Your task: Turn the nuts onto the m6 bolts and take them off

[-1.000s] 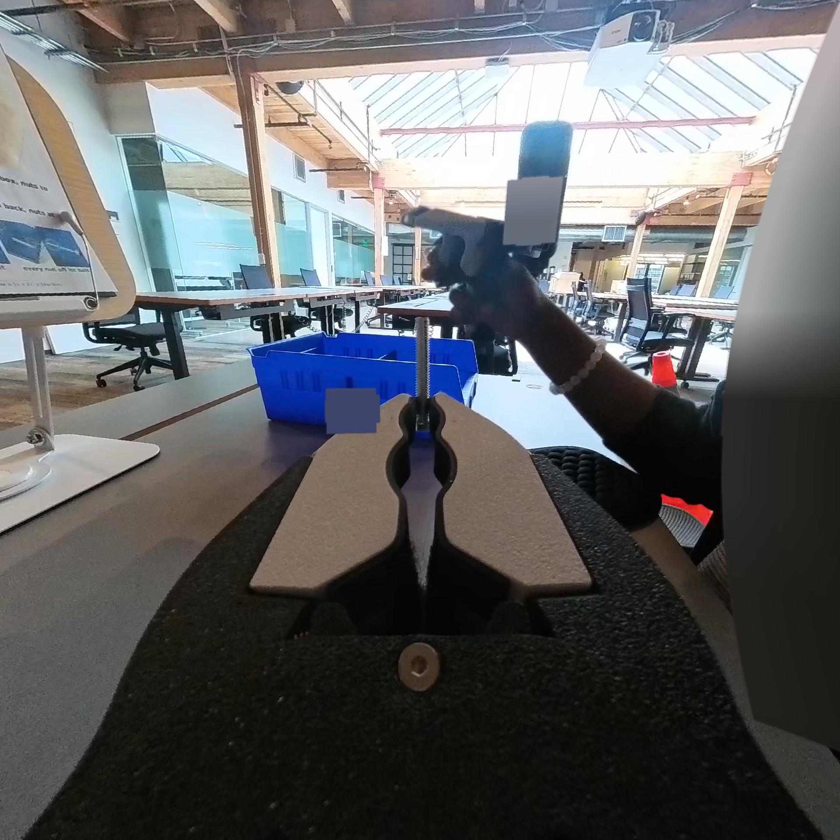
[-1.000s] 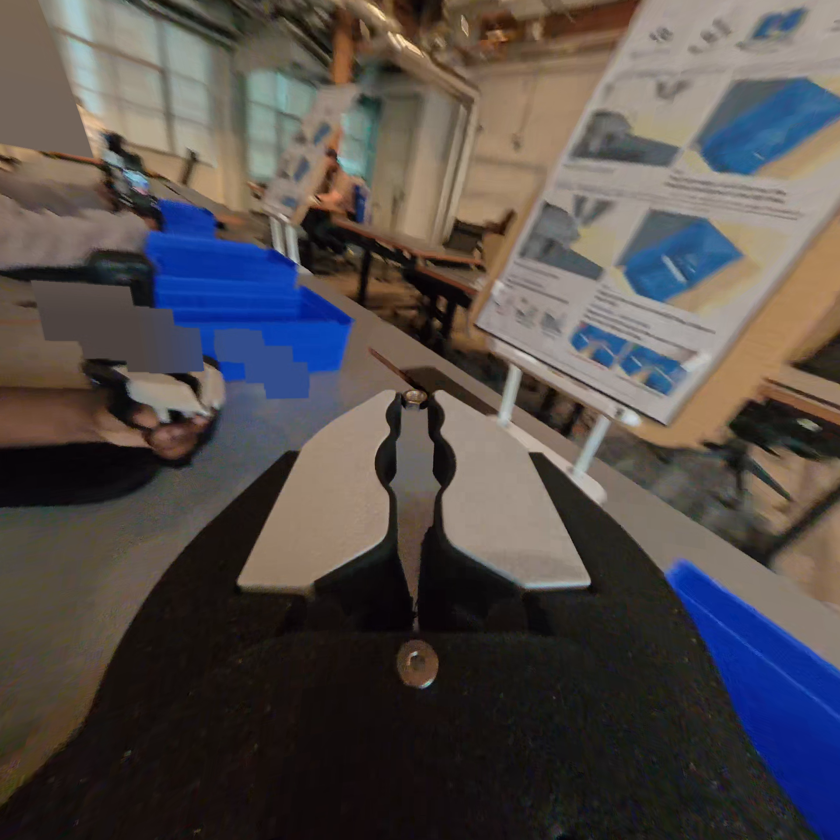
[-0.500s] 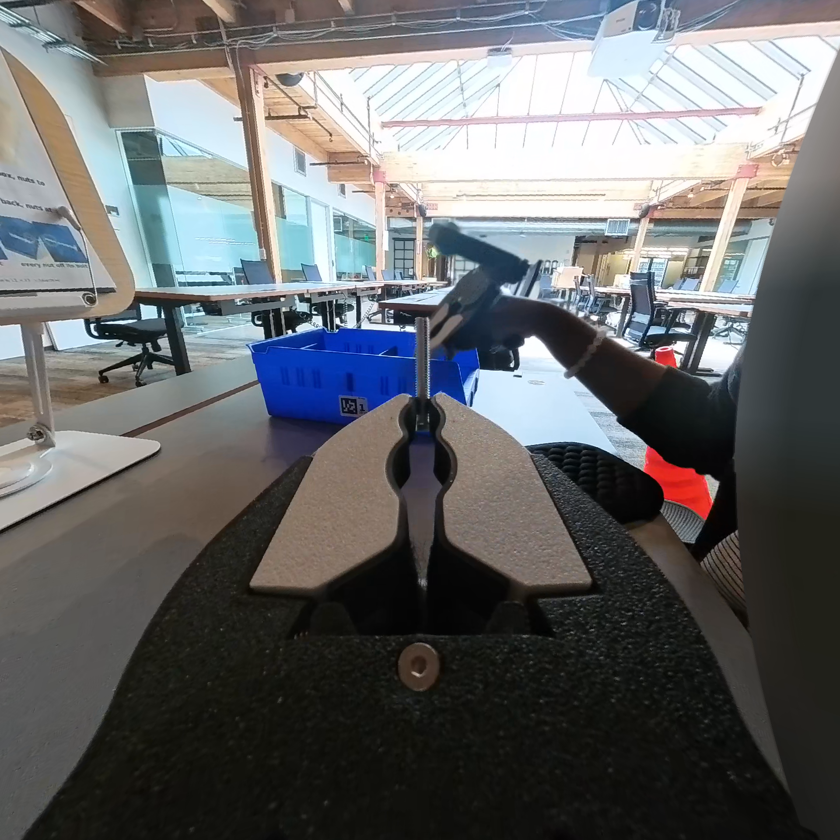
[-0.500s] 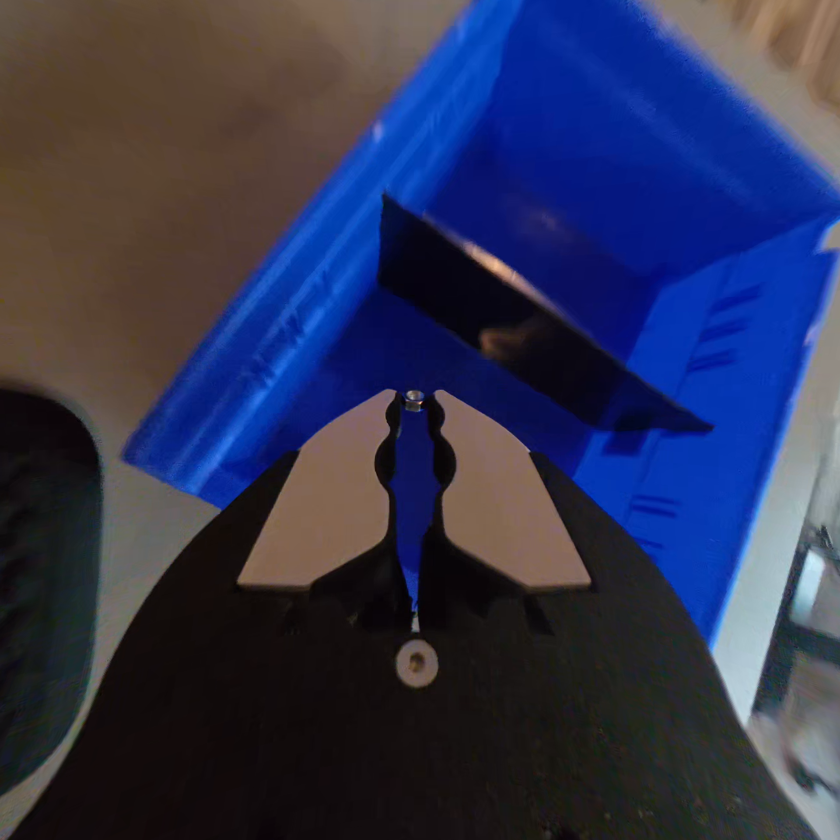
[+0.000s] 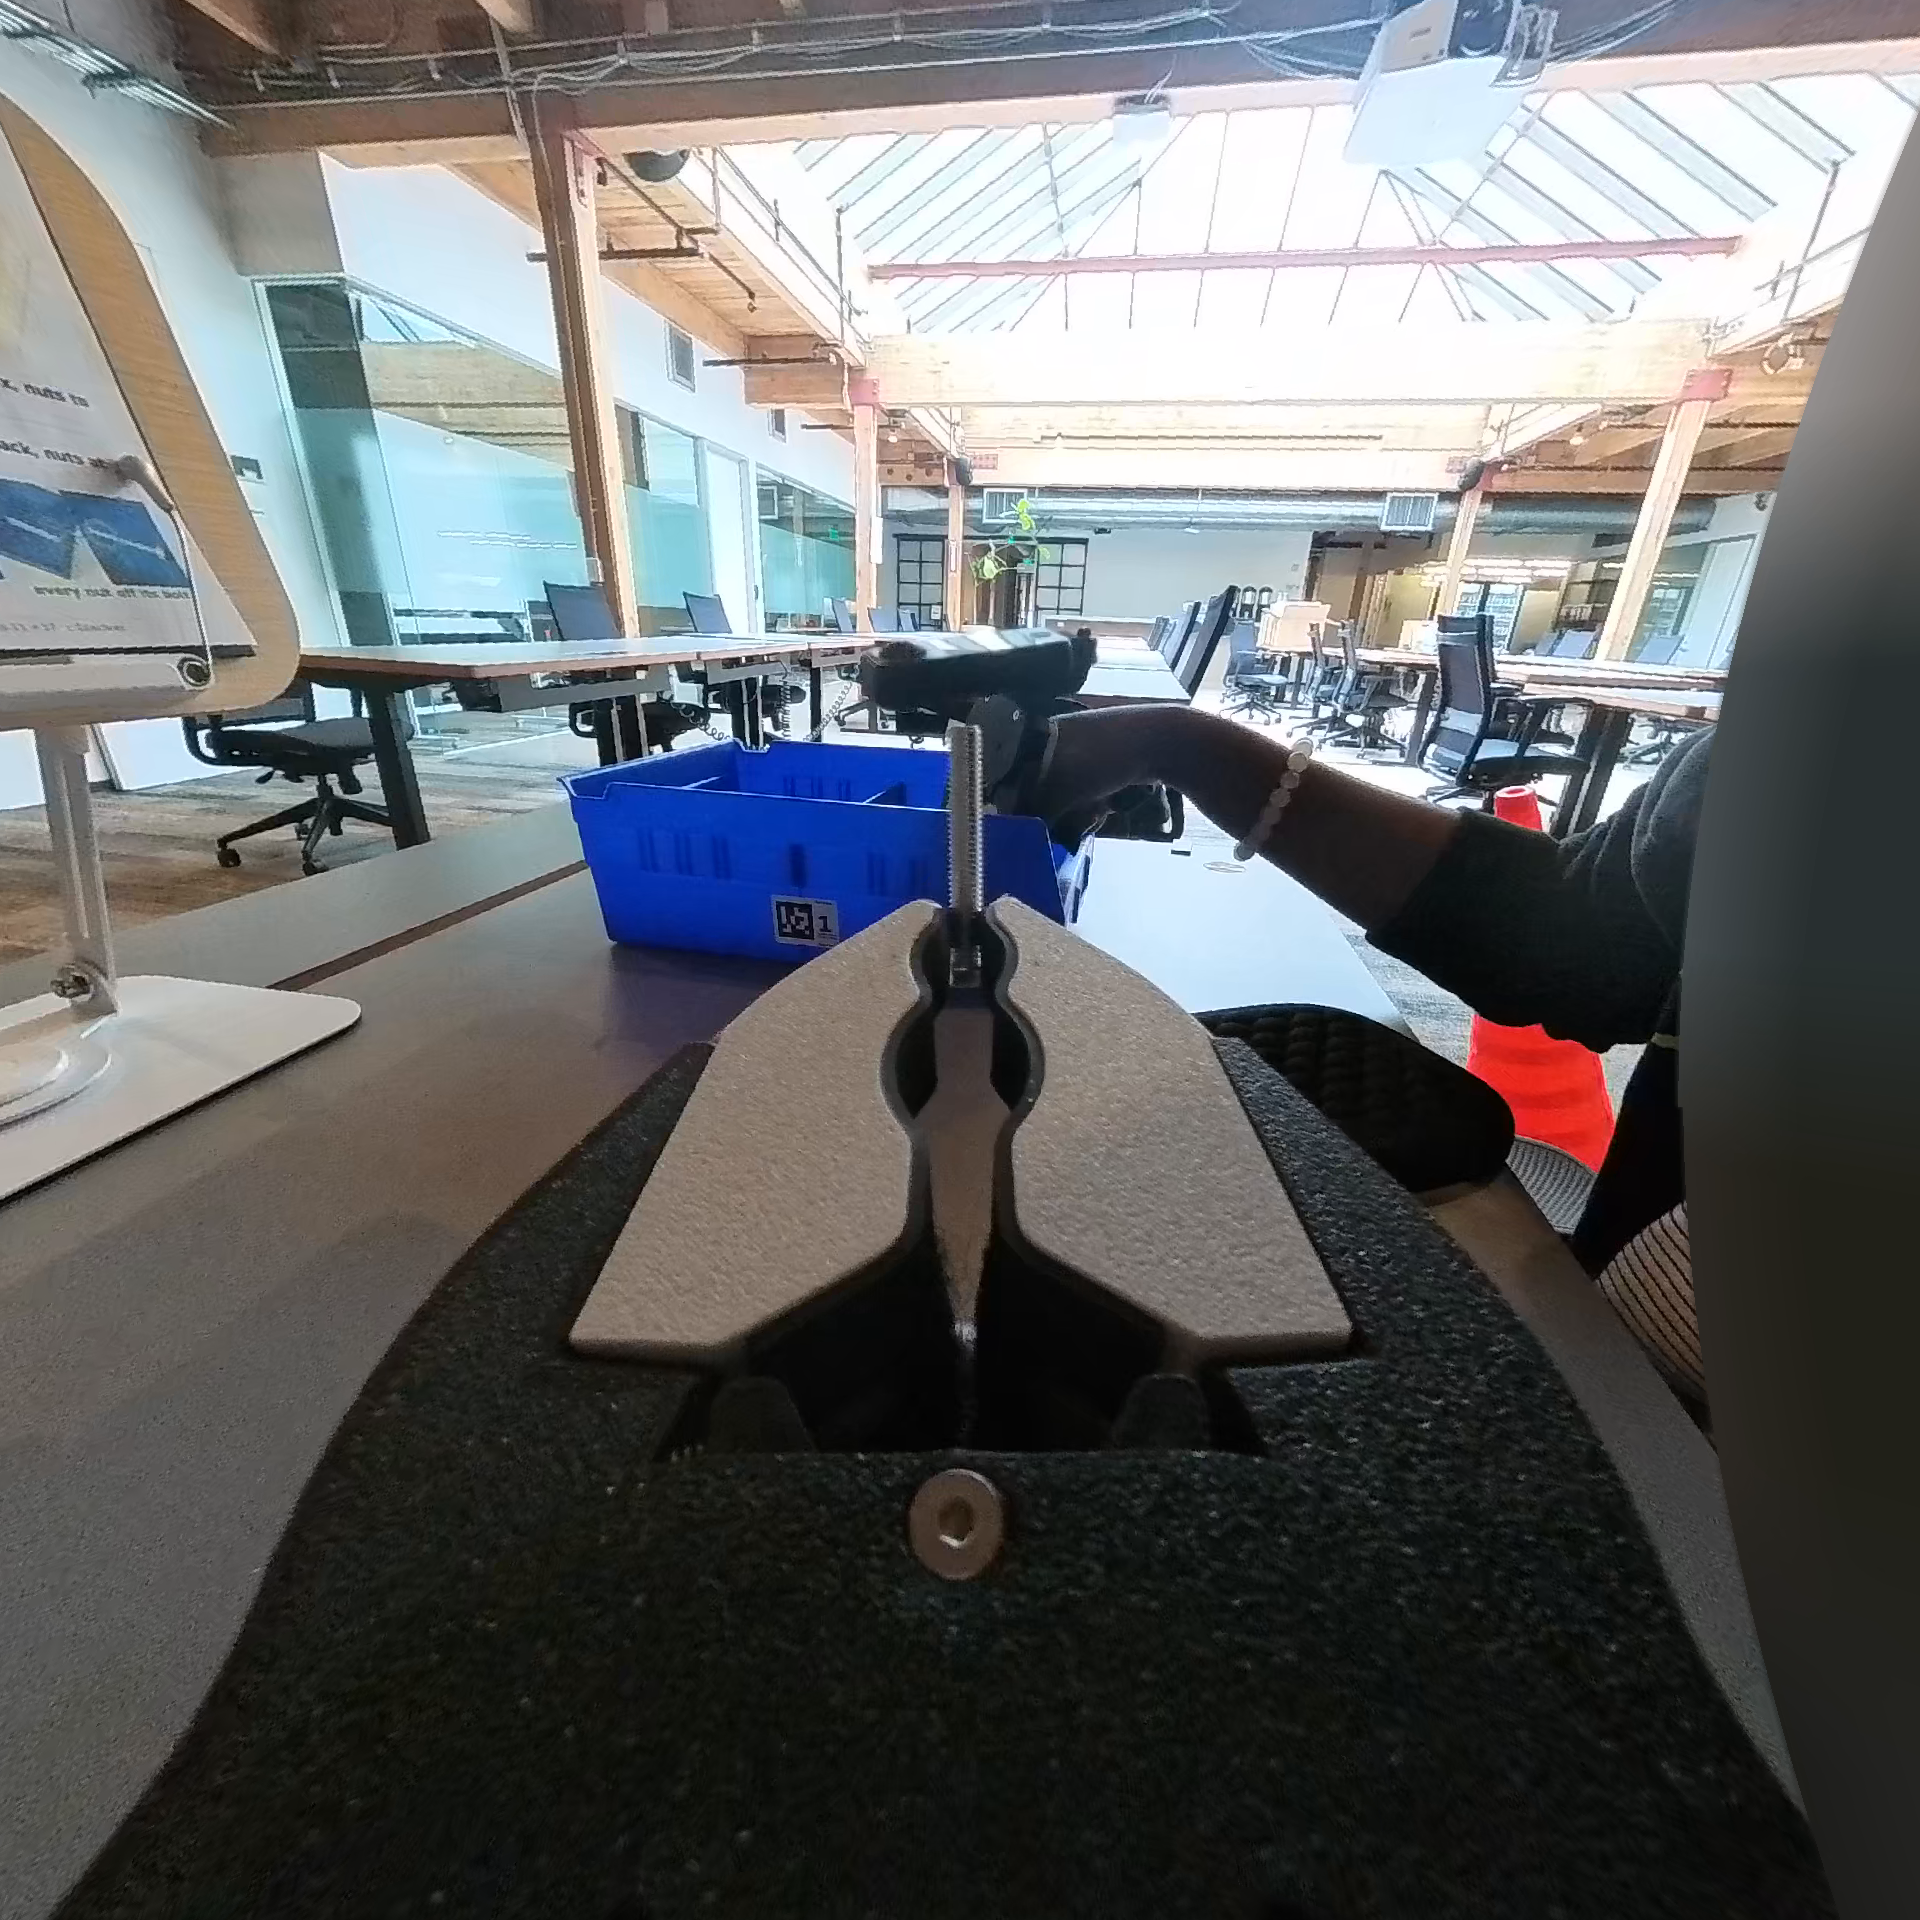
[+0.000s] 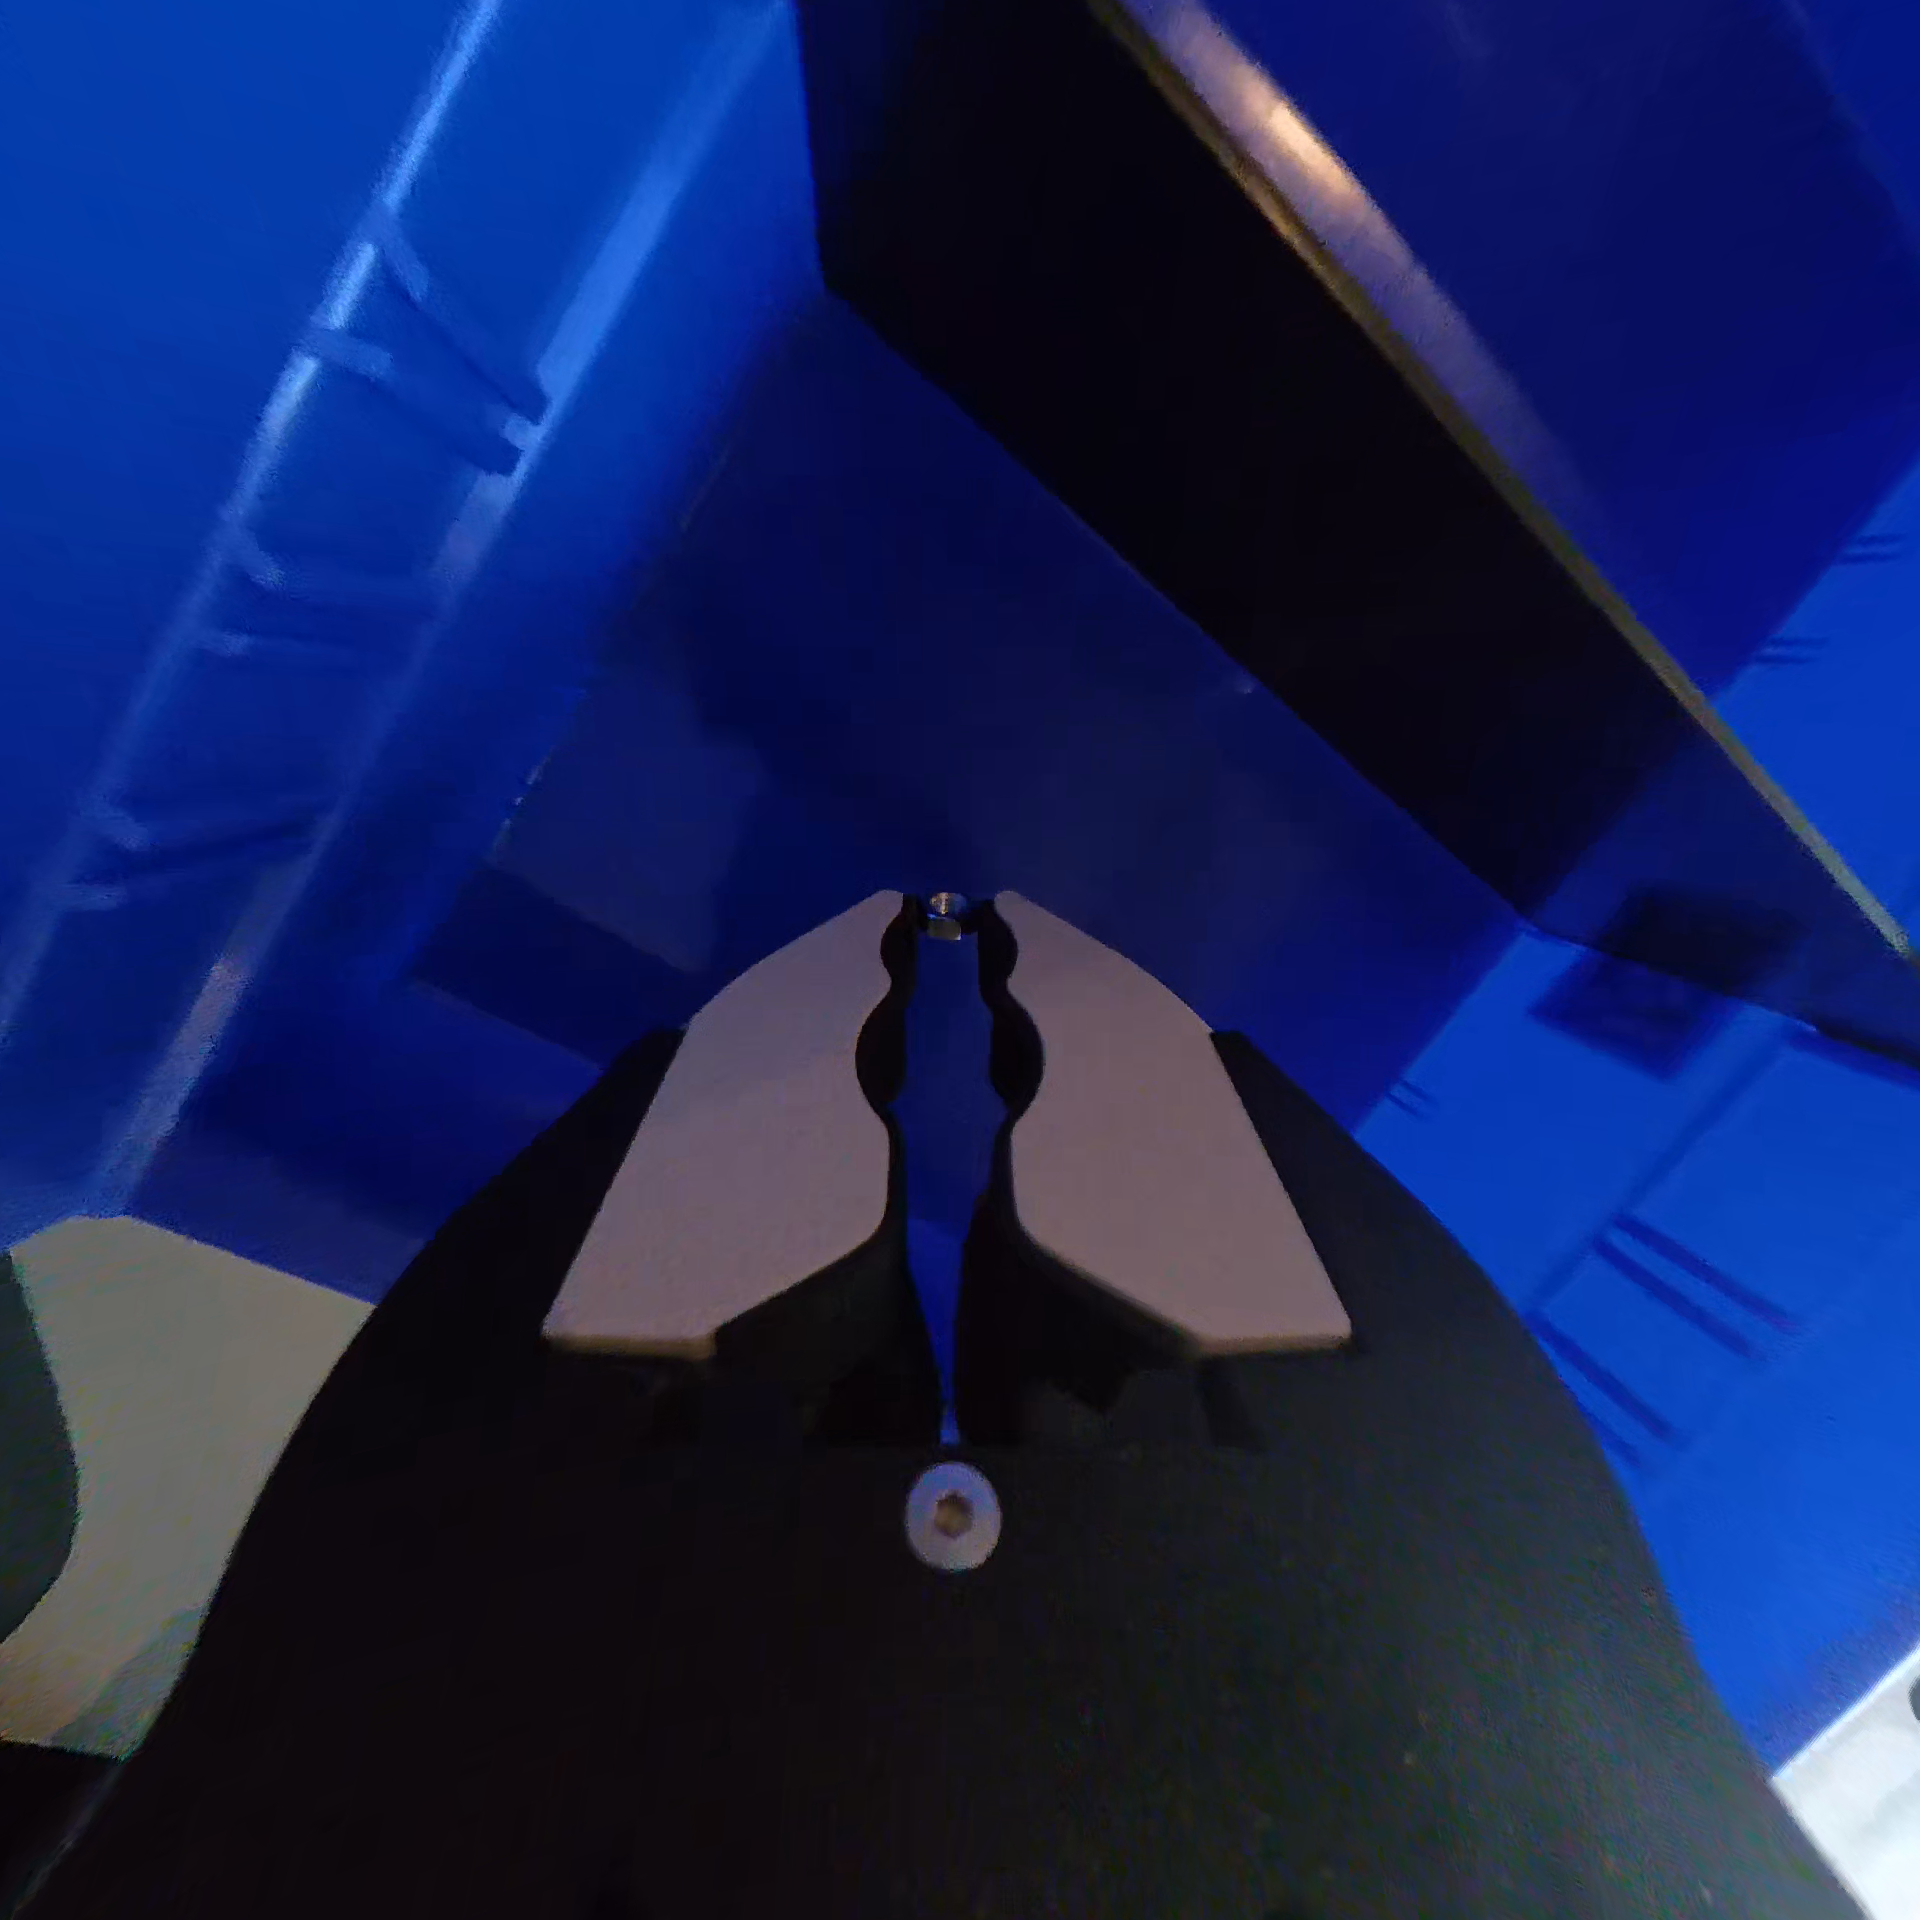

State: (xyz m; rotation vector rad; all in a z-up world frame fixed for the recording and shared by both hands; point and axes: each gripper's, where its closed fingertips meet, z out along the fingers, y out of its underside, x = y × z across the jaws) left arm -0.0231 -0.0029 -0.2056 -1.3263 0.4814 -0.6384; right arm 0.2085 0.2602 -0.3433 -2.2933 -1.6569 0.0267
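Swinging down into the blue bin [image 6: 312, 520] now, the right gripper [image 6: 948, 920] is pinching a small nut [image 6: 945, 914]; left gripper [image 5: 966, 935] is clamping the bare bolt [image 5: 964, 810] upright; looks like a drop-off coming.

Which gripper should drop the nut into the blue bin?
The right gripper: it pinches the nut and already reaches inside the bin. The left gripper is busy holding the bolt upright.

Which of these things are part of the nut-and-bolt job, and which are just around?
In the job: bolt upright in left gripper; nut in right gripper; blue bin.
Just around: sign stand, orange cone, office chairs.
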